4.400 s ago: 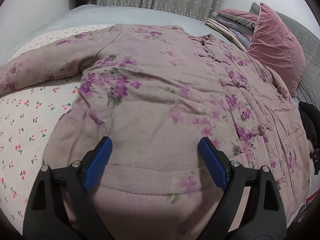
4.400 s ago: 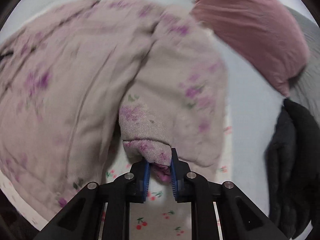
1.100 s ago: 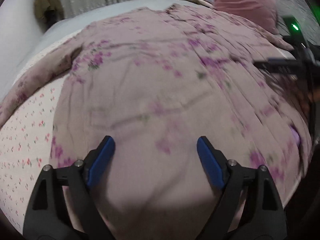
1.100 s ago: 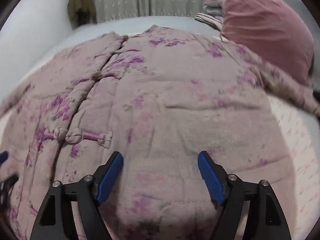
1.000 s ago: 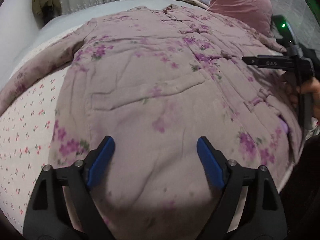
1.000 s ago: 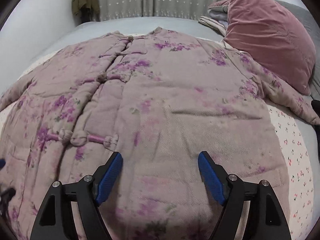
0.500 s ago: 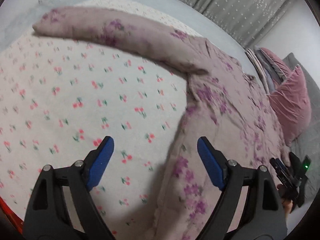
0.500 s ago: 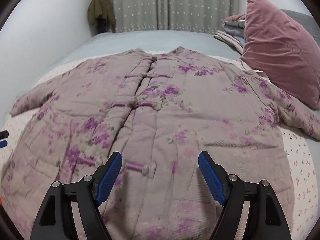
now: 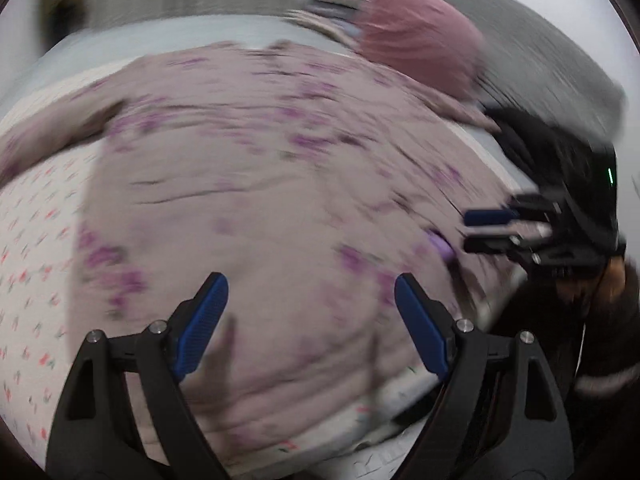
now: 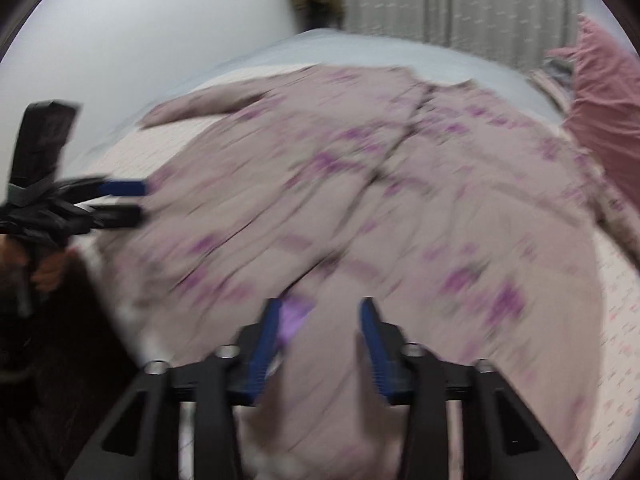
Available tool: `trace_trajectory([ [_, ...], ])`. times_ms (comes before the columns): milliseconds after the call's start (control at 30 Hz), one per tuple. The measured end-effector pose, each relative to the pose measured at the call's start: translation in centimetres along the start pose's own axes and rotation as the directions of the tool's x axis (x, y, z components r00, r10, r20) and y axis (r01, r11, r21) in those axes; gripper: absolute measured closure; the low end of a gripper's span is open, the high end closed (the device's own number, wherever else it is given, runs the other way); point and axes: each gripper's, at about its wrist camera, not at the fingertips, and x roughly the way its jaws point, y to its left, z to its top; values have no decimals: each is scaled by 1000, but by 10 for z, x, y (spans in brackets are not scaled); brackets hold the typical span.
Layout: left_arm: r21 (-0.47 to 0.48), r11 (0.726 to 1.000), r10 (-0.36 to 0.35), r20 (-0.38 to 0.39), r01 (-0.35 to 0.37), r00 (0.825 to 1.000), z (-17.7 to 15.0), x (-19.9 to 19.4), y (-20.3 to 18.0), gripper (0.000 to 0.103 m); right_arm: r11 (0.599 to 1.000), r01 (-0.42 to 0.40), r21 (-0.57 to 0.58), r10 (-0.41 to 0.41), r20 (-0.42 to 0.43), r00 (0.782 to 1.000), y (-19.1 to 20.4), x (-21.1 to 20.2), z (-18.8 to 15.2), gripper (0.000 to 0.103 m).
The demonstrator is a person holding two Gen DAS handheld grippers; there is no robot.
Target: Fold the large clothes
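**Desk:** Left wrist view, what does it show of the fold?

**Photographer:** No fold made as yet, by the look of it. The jacket [image 9: 256, 184] lies spread flat on the bed [image 9: 28, 248], front up, one sleeve [image 9: 52, 136] reaching out over the cherry-print sheet. Both sleeves and the body, it seems, are left to do.

**Desk:** And the tongs?

**Photographer:** The left tongs [image 9: 308, 320] stand wide and released over the hem, holding nothing. The right tongs [image 10: 318, 340] have just been closing, with hem cloth lying between the blue pads. Blur hides whether the pads press on it, so a grasp cannot be told.

**Desk:** How does the garment look?

**Photographer:** Padded, dusty pink, sprinkled with purple flowers, its front seam running up the middle. A patch of lilac lining [image 10: 294, 318] shows at the hem beside the right tongs. Thick and quilted, it will likely fold bulky.

**Desk:** Anything else in frame?

**Photographer:** A pink pillow [image 9: 416, 52] at the bed's head, curtains [image 10: 460, 4] behind. Both frames are smeared by motion.
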Motion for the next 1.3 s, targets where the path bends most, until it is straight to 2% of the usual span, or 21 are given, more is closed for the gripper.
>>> trace_trajectory([
  [67, 128, 991, -43, -33, 47, 999, -7, 7, -28, 18, 1000, -22, -7, 22, -17, 1000, 9, -3, -13, 73],
  [133, 267, 958, -90, -78, 108, 993, -17, 16, -56, 18, 1000, -13, -20, 12, -25, 1000, 17, -6, -25, 73],
  [200, 340, 934, -70, -129, 111, 989, -23, 29, -70, 18, 1000, -26, -13, 25, -29, 999, 20, -10, -33, 73],
  [233, 372, 925, -25, -155, 82, 988, -26, 40, -75, 18, 999, -34, -5, 34, -30, 999, 19, -11, -35, 73],
  [300, 397, 918, 57, -164, 13, 985, -29, 54, -77, 33, 999, -43, 8, 44, -32, 999, 19, -13, -39, 73],
  [333, 401, 916, 86, -157, -16, 984, -28, 57, -76, 45, 999, -39, 13, 39, -32, 999, 19, -13, -41, 73],
  [367, 390, 920, 88, -140, -27, 986, -24, 55, -74, 77, 999, -35, 15, 36, -31, 999, 20, -14, -43, 73],
  [400, 368, 929, 80, -140, -23, 987, -20, 50, -69, 87, 999, -32, 17, 33, -28, 999, 21, -14, -43, 73],
  [467, 277, 961, 44, -95, -16, 995, -7, 33, -54, 87, 999, -30, 12, 30, -22, 999, 23, -14, -43, 73],
  [500, 219, 976, 18, -43, -8, 999, 2, 20, -43, 87, 1000, -27, -2, 27, -19, 999, 27, -14, -42, 73],
  [533, 172, 985, 26, -1, -25, 1000, 12, 12, -33, 87, 999, -27, -25, 27, -16, 999, 31, -14, -41, 73],
  [667, 43, 998, 40, 69, -43, 997, 41, -3, 5, 87, 991, -49, -128, 46, -33, 998, 49, 1, -28, 72],
  [767, 55, 991, 115, 77, -120, 990, 58, 19, 16, 87, 981, -37, -192, 24, -68, 997, 58, 24, -18, 71],
  [900, 30, 992, 121, 27, -122, 992, 58, 48, 28, 85, 957, 41, -288, -76, -114, 990, 62, 57, -8, 71],
  [967, -6, 994, 106, 15, -106, 994, 51, 51, 39, 82, 936, 44, -350, -91, -120, 989, 66, 64, -6, 69],
  [1067, -60, 998, 31, 24, -30, 999, 45, 41, 48, 75, 895, 57, -442, -126, -127, 984, 73, 71, -5, 62],
  [1133, -41, 999, 7, 44, -6, 999, 44, 29, 46, 71, 863, 64, -501, -149, -132, 980, 77, 75, -1, 57],
  [1300, 25, 999, -21, 58, 20, 998, 28, 4, 38, 71, 846, 46, -532, -151, -156, 976, 73, 97, 18, 57],
])
